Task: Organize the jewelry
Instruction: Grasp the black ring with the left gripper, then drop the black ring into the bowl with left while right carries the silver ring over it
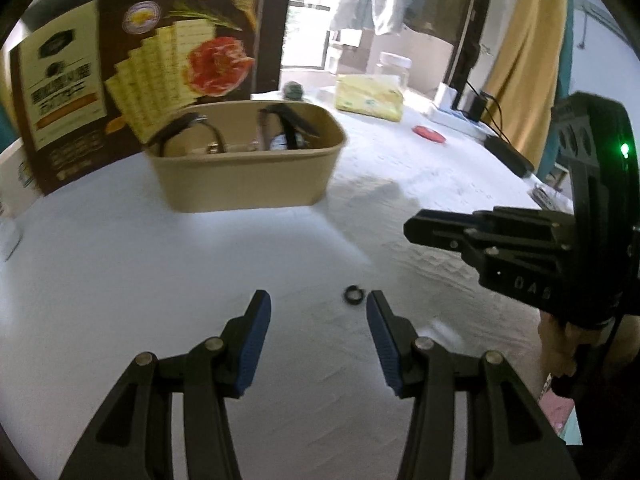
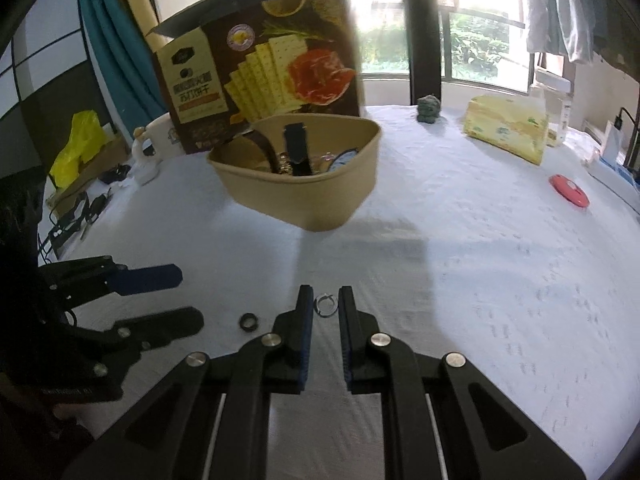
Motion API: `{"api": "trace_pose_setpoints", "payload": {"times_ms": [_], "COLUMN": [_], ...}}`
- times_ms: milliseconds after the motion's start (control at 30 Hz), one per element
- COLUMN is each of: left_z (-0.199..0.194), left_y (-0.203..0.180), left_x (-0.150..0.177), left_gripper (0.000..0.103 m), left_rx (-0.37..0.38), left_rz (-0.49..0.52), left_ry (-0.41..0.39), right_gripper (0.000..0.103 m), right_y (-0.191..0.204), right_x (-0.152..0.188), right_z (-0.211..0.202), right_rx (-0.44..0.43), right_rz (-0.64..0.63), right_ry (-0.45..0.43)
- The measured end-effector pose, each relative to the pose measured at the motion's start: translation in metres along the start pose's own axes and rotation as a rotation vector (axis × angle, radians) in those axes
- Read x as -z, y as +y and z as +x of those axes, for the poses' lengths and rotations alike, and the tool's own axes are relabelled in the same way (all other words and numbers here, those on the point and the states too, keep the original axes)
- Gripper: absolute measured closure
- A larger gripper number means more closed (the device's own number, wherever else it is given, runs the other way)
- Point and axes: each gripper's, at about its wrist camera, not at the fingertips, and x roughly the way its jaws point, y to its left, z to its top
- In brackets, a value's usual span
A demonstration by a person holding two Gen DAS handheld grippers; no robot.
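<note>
A tan paper bowl [image 1: 244,184] [image 2: 304,196] stands on the white cloth and holds watches and other jewelry. A small black ring [image 1: 353,294] [image 2: 248,322] lies on the cloth just ahead of my left gripper's right fingertip. My left gripper [image 1: 318,306] is open and empty; it also shows at the left of the right wrist view [image 2: 176,300]. A thin silver ring [image 2: 325,305] lies between the tips of my right gripper [image 2: 325,300], whose jaws are narrowly apart around it, not touching. The right gripper's body shows in the left wrist view [image 1: 480,236].
A tall cracker box [image 1: 120,76] [image 2: 260,68] stands behind the bowl. A yellow package [image 2: 508,128], a red disc [image 2: 570,196], a small green figurine [image 2: 428,109] and a white mug [image 2: 160,144] sit farther back. Cables lie at the left edge [image 2: 72,216].
</note>
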Motion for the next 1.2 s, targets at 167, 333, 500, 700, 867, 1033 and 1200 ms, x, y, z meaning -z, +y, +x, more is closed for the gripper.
{"api": "trace_pose_setpoints", "payload": {"times_ms": [167, 333, 500, 700, 867, 1033, 1200], "left_z": [0.017, 0.031, 0.034, 0.029, 0.018, 0.002, -0.011], "left_y": [-0.015, -0.024, -0.026, -0.028, -0.026, -0.02, -0.011], "left_x": [-0.008, -0.012, -0.013, -0.01, -0.015, -0.025, -0.039], "left_gripper": [0.068, 0.08, 0.091, 0.091, 0.091, 0.091, 0.091], "left_rx": [0.011, 0.006, -0.026, -0.031, -0.023, -0.028, -0.041], "left_rz": [0.037, 0.063, 0.084, 0.09, 0.083, 0.074, 0.069], "left_ry": [0.036, 0.073, 0.079, 0.071, 0.044, -0.008, -0.057], "right_gripper": [0.092, 0.092, 0.092, 0.092, 0.092, 0.092, 0.092], "right_y": [-0.015, -0.029, -0.04, -0.045, -0.041, -0.036, -0.029], "right_x": [0.001, 0.003, 0.006, 0.006, 0.001, -0.006, -0.017], "right_z": [-0.006, -0.011, -0.015, -0.019, -0.019, -0.021, -0.021], "right_rx": [0.002, 0.006, 0.012, 0.014, 0.007, 0.0, -0.011], "right_rz": [0.023, 0.047, 0.068, 0.073, 0.055, 0.047, 0.032], "right_ry": [-0.013, -0.025, -0.036, -0.043, -0.045, -0.059, -0.071]}}
